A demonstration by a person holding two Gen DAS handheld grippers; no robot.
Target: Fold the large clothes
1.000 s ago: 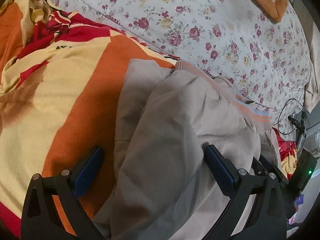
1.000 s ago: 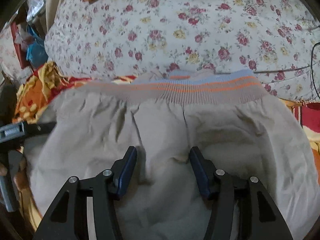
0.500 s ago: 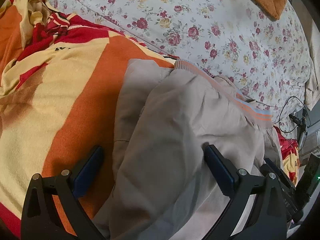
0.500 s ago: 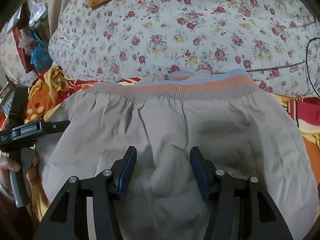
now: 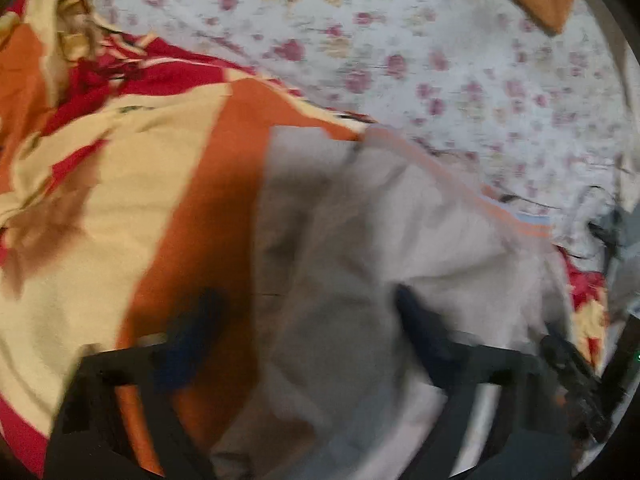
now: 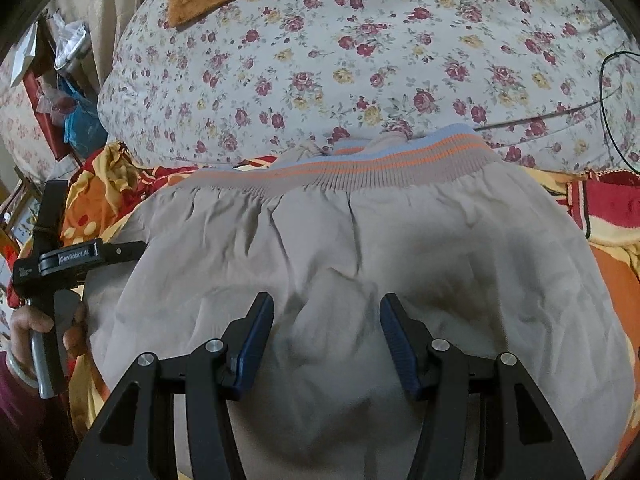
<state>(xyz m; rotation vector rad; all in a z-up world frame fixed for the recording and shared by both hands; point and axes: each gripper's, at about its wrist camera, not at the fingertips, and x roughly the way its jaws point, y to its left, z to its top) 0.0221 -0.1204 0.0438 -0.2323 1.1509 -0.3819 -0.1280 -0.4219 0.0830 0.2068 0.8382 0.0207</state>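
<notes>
A folded beige garment (image 6: pixel 360 248) with a ribbed waistband striped orange and blue (image 6: pixel 380 164) lies on an orange, yellow and red blanket. My right gripper (image 6: pixel 326 328) is open just above its middle, with cloth bulging between the fingers but not pinched. My left gripper (image 5: pixel 304 328) is open over the garment's left edge (image 5: pixel 340 240); that view is motion-blurred. The left gripper's body and the hand holding it (image 6: pixel 52 272) show at the garment's left side in the right wrist view.
A white floral bedsheet (image 6: pixel 360 60) covers the bed beyond the garment. The blanket (image 5: pixel 120 180) spreads to the left. A black cable (image 6: pixel 604 92) lies at the right. Bags and clutter (image 6: pixel 68 92) stand off the bed's far left.
The right gripper has drawn back and risen a little, so more of the garment shows. The left gripper is moving, blurring its view. Both stay open.
</notes>
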